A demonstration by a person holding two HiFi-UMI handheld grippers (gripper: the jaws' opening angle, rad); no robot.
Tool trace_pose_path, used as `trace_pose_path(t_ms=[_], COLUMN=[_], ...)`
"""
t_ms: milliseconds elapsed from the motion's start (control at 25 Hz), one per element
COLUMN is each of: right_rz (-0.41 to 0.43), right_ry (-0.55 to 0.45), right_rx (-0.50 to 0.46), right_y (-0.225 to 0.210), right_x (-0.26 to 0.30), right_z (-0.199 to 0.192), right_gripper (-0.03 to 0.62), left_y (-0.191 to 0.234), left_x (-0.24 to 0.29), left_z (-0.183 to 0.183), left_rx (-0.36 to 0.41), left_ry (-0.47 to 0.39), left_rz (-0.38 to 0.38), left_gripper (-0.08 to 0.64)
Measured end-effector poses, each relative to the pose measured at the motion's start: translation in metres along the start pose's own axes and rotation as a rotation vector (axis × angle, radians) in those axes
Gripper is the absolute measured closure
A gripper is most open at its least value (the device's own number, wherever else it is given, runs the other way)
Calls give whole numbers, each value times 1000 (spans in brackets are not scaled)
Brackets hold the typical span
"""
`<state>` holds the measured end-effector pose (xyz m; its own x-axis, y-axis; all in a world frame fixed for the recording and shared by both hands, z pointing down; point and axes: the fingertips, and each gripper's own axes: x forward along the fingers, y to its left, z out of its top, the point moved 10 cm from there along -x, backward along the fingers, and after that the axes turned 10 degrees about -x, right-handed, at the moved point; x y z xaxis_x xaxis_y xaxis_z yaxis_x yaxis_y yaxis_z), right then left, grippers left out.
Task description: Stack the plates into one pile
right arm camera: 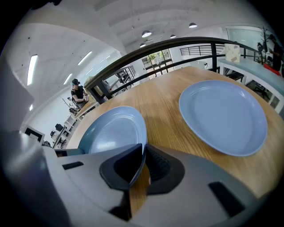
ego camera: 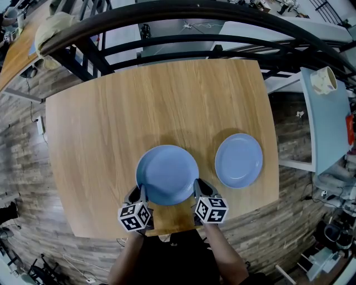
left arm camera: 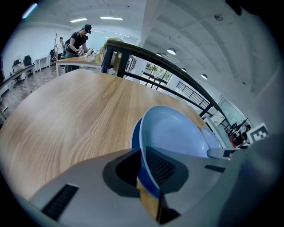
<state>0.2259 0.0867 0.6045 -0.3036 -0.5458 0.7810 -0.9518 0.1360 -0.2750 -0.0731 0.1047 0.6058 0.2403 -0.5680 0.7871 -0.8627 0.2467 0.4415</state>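
Note:
A blue plate [ego camera: 167, 174] is at the near edge of the wooden table [ego camera: 111, 122], and both grippers hold it by its near rim. My left gripper [ego camera: 142, 195] is shut on the rim's left part, and my right gripper [ego camera: 198, 189] is shut on its right part. In the left gripper view the plate [left arm camera: 177, 133] stands tilted between the jaws [left arm camera: 143, 166]. The right gripper view shows its rim [right arm camera: 113, 131] pinched in the jaws [right arm camera: 144, 159]. A second blue plate [ego camera: 239, 160] [right arm camera: 224, 115] lies flat on the table to the right, apart from the held one.
A black curved railing [ego camera: 167, 16] runs behind the table's far edge. A pale blue side table [ego camera: 328, 122] with a cream cup [ego camera: 324, 79] stands at the right. The table's front edge is just under the grippers. A person [left arm camera: 80, 42] stands at a far desk.

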Motion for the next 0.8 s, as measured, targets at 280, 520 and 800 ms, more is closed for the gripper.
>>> trace_pose_path(t_ms=[280,520,800], right_rz=[5,1,-13], right_ry=[1,5,16], right_rx=[-5,-22,-52], right_y=[-3,-3,1], right_x=[1,1,4], right_z=[2,5,6], right_gripper=[548,546,546], left_y=[-4,-7,-8], left_x=[1,2,3], left_z=[-1,0,2], left_rx=[36,69,80], left_ry=[4,8,9], left_rz=[23,19,19], left_gripper=[503,497,458])
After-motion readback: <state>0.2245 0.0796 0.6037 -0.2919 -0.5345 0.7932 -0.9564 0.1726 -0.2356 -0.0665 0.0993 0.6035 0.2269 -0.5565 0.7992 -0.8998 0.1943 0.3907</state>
